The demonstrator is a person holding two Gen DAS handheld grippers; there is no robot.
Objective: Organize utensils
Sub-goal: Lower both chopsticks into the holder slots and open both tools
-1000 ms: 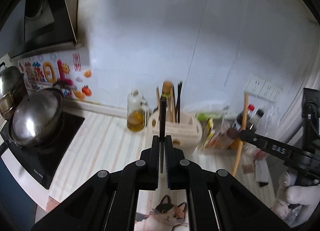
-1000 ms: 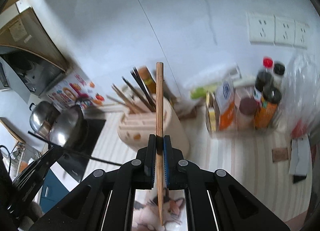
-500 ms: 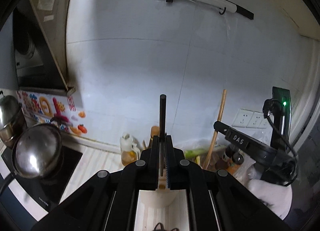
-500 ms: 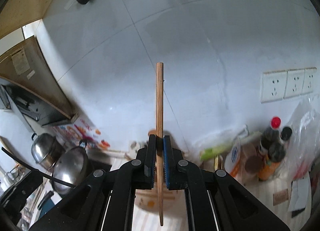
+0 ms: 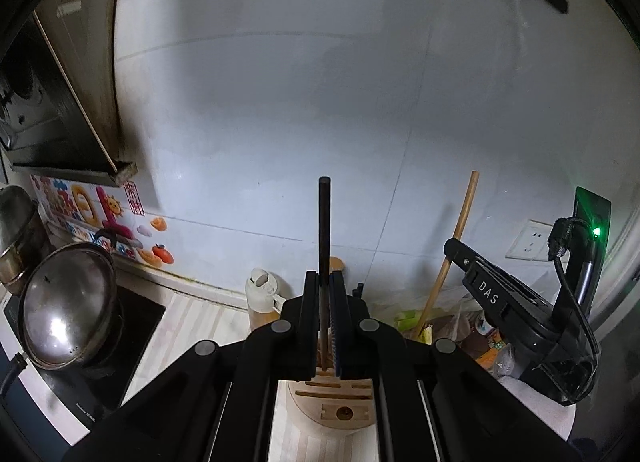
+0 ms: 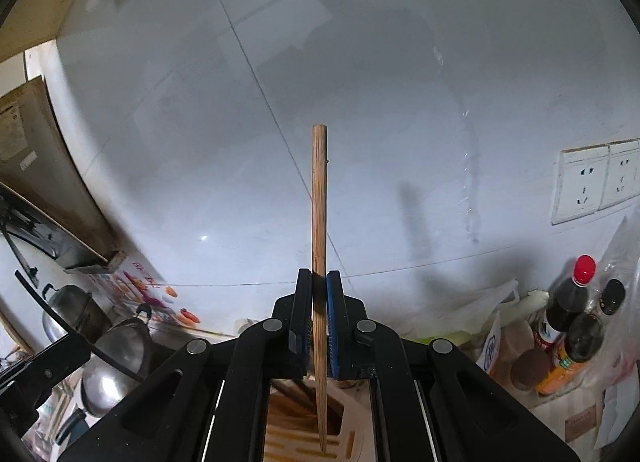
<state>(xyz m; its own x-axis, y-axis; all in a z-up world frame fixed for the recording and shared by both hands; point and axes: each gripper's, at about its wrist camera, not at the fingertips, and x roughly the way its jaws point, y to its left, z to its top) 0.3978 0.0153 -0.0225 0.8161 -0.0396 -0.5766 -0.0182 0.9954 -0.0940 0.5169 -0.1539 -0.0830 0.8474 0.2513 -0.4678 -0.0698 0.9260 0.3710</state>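
So we're in a small kitchen here, facing a white tiled wall (image 5: pixel 320 101) with a pale striped countertop (image 5: pixel 188 326) running along the bottom of it. Off to the left there's a black cooktop (image 5: pixel 132 326) with a steel pot under a shiny lid (image 5: pixel 66 318), a second steel pot (image 5: pixel 16 229) behind it, and a strip of colourful cartoon stickers (image 5: pixel 96 213) on the wall above. A range hood (image 5: pixel 52 117) hangs over that corner. On the right side we've got wall sockets (image 6: pixel 600 177), a bunch of sauce bottles (image 6: pixel 568 314) and some plastic bags crowded at the back of the counter, plus a clear oil bottle (image 5: pixel 262 298) near the middle. Right below both grippers sits a light wooden utensil holder (image 5: pixel 332 402) with slots cut in its top, and in the right wrist view a few chopsticks are already standing in it. Our left gripper (image 5: pixel 325 326) is clenched on a dark chopstick (image 5: pixel 324 229), which stands upright between the pads with its lower end just over the holder's slots. Our right gripper (image 6: pixel 319 326) is clamped on a wooden chopstick (image 6: pixel 319 201) the same way, upright, and its tip reaches down to one of the holder's openings, though we can't tell if it's actually inside.
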